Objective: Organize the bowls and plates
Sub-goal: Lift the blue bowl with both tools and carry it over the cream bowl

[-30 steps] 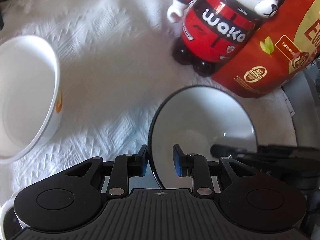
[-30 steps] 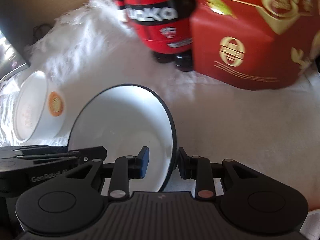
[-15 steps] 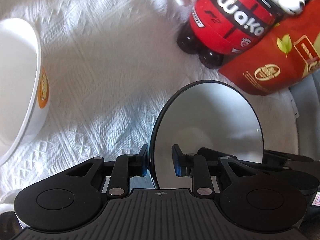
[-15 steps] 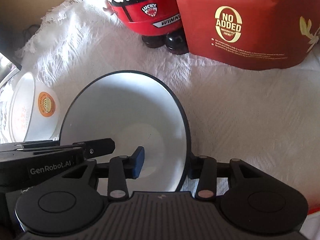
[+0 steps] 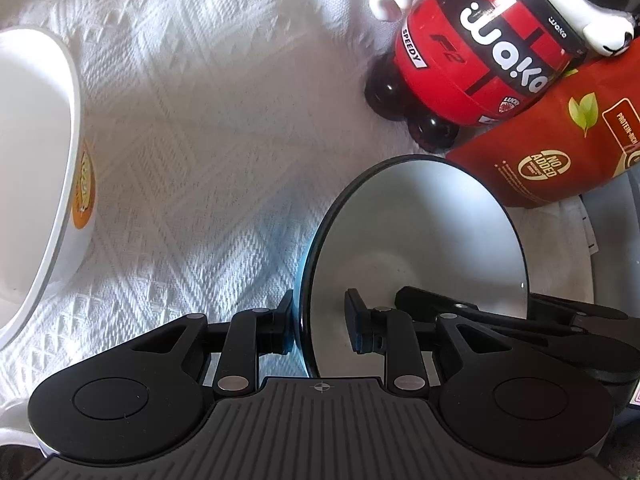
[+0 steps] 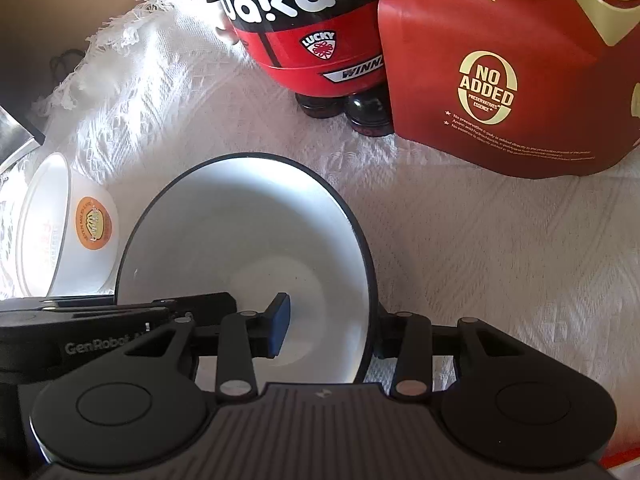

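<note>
A white bowl with a black rim (image 5: 420, 232) (image 6: 248, 240) sits low over the white cloth (image 5: 220, 140). My left gripper (image 5: 320, 328) is shut on its left wall, the outer pad against the rim and the inner pad inside. My right gripper (image 6: 330, 332) straddles the opposite rim with its jaws parted. Its blue inner pad (image 6: 280, 326) stands well clear of the wall, and its outer finger is hidden behind the rim. A second white bowl with an orange sticker (image 5: 36, 184) (image 6: 68, 228) stands to the left, apart from the first.
A red and black mascot-shaped jar (image 5: 480, 64) (image 6: 304, 28) and a red snack pouch (image 5: 568, 140) (image 6: 512, 80) stand close behind the bowl. The cloth's fringed edge (image 6: 120, 28) runs at the far left. Bare cloth lies between the two bowls and to the right.
Both grippers sank toward the cloth with the black-rimmed bowl. The right gripper, shut on the rim before, has opened; its inner pad moved away from the wall. The left grip looks unchanged.
</note>
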